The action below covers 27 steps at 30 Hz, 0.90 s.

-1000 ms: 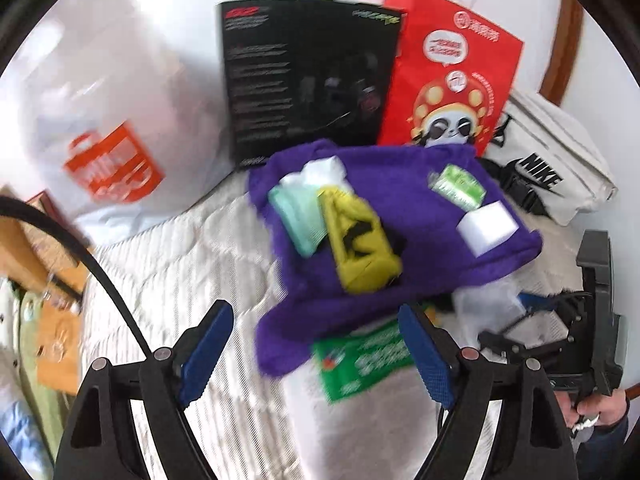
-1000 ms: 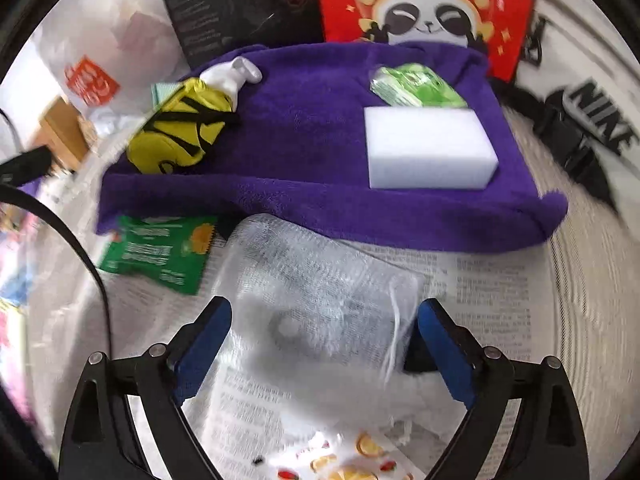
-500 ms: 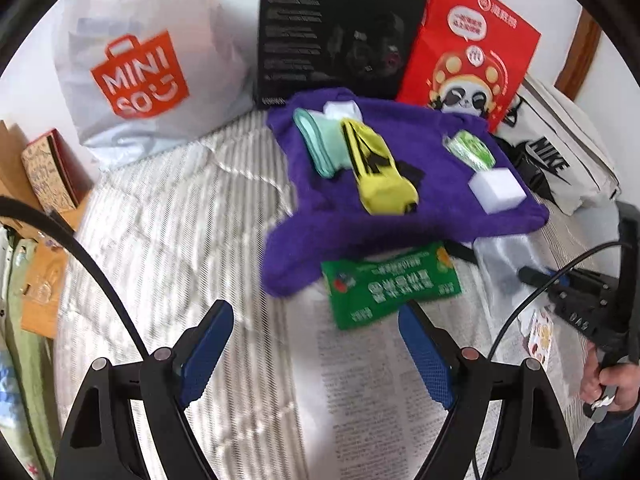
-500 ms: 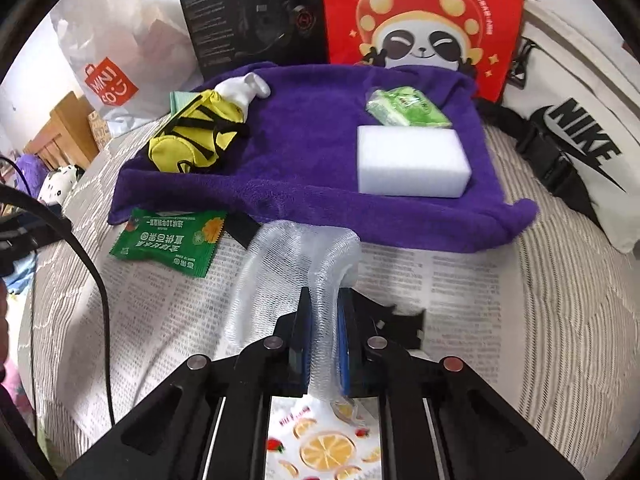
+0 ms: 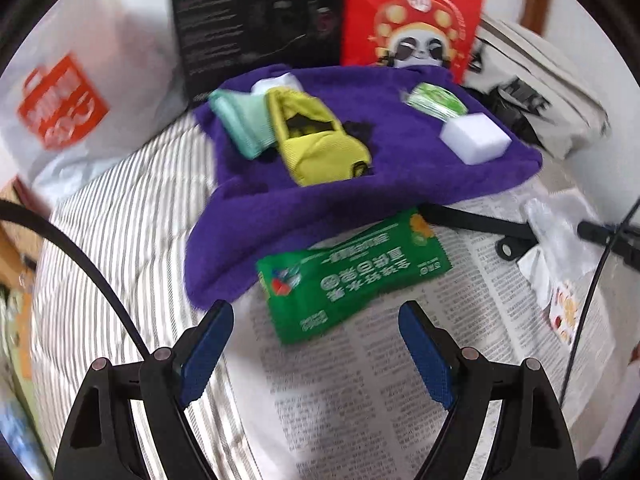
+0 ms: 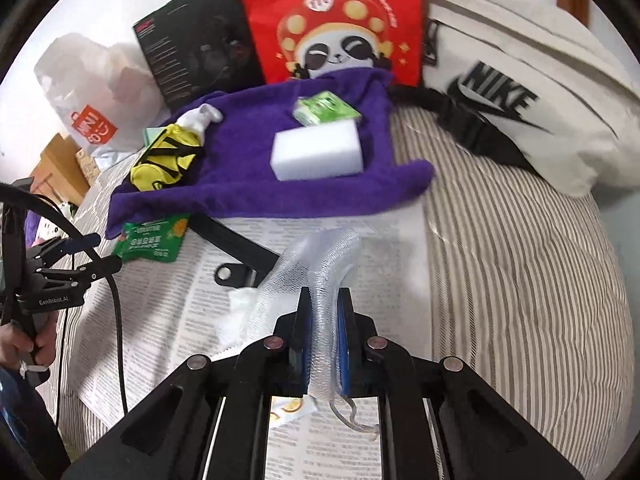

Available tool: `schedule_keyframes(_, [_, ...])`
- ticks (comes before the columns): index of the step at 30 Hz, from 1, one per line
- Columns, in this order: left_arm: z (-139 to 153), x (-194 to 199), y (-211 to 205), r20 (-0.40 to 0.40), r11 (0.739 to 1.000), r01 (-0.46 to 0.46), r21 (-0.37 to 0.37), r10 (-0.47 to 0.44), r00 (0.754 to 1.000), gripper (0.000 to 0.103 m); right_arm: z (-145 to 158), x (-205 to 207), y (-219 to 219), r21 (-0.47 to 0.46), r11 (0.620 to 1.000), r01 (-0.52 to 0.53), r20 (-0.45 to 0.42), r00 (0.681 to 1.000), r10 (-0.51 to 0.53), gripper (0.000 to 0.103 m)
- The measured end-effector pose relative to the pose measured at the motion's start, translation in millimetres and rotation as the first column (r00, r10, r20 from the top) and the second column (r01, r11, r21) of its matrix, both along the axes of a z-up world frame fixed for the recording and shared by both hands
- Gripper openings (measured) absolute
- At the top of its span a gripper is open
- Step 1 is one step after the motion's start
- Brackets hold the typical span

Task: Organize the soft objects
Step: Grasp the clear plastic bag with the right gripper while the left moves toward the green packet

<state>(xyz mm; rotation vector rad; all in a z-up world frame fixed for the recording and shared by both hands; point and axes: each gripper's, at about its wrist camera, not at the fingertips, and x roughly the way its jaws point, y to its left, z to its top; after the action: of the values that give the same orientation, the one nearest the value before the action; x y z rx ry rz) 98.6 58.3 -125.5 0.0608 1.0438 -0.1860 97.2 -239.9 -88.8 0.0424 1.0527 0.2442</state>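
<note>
a bed with a grey and white striped quilt (image 6: 516, 248) fills the room in front of a white wall. a big sheet of printed newspaper (image 5: 360, 400) lies flat on the quilt. a soft purple fuzzy towel (image 5: 304, 204) lies on the bed past the newspaper. on the towel sit a white foam block (image 6: 316, 151), a small green packet (image 6: 326, 109), a folded yellow cloth pouch with black stripes (image 6: 166, 158) and a folded mint green cloth (image 5: 242, 126). a flat green snack bag (image 5: 352, 276) lies on the newspaper, with one end at the towel's near edge.

along the wall stand a red paper bag with a panda picture (image 6: 336, 20), a black box (image 5: 256, 20), a white plastic shopping bag with an orange logo (image 5: 68, 100) and a cream cloth bag with black letters (image 6: 516, 92).

the right tongs (image 6: 323, 340) are pressed narrow on a clear crinkly mesh bag (image 6: 320, 264) over the newspaper. the left tongs (image 5: 316, 344) are wide with nothing between them, just above the snack bag.

the striped quilt on the right side is bare. the wall side is crowded with bags.
</note>
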Motion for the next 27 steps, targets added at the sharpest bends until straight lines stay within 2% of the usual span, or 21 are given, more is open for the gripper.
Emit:
schedule_keyframes(4, [-0.7, 5.6, -19.1, 0.042, 0.992, 0.077, 0.097, -0.082, 0.996, 0.084, -5.4, -0.1, -2.3, 0.012, 1.0, -0.002, -0.007, 1.0, 0.003, 0.011])
schedule_keyframes(10, [-11.3, 16.4, -39.7, 0.023, 0.969, 0.198, 0.145, -0.204, 0.979, 0.084, -10.6, 1.0, -0.9, 0.014, 1.0, -0.019, -0.019, 1.0, 0.019, 0.011])
schedule_keyframes(15, [-16.0, 26.0, -44.9, 0.012, 0.959, 0.253, 0.126, -0.257, 0.966, 0.084, -14.5, 3.4, -1.7, 0.016, 1.0, -0.018, -0.031, 0.999, 0.018, 0.012])
schedule_keyframes(17, [-16.3, 29.2, -48.5, 0.01, 0.955, 0.271, 0.121, -0.274, 0.962, 0.079, -17.0, 5.0, -1.1, 0.016, 1.0, -0.019, -0.037, 0.999, 0.019, 0.013])
schedule_keyframes(18, [-16.8, 30.8, -50.5, 0.007, 0.953, 0.281, 0.116, -0.283, 0.959, 0.073, -18.1, 5.3, -1.4, 0.018, 1.0, -0.018, -0.04, 0.999, 0.019, 0.013])
schedule_keyframes(19, [-17.5, 31.3, -52.1, 0.006, 0.951, 0.287, 0.111, -0.29, 0.957, 0.062, -18.8, 5.5, -1.8, 0.022, 1.0, -0.017, -0.042, 0.999, 0.018, 0.014])
schedule_keyframes(22, [-15.2, 31.5, -52.6, -0.005, 0.954, 0.287, 0.082, -0.288, 0.958, 0.044, -19.7, 6.1, -4.3, 0.041, 0.999, -0.009, -0.047, 0.999, 0.011, 0.014])
schedule_keyframes(24, [-13.3, 30.4, -51.3, -0.022, 0.956, 0.286, 0.069, -0.285, 0.958, 0.044, -19.5, 6.3, -5.5, 0.05, 0.999, -0.011, -0.049, 0.999, 0.013, 0.014])
schedule_keyframes(27, [-10.9, 22.5, -54.0, -0.038, 0.945, 0.323, 0.047, -0.321, 0.946, 0.044, -19.8, 6.5, -6.3, 0.052, 0.999, -0.014, -0.048, 0.999, 0.016, 0.014])
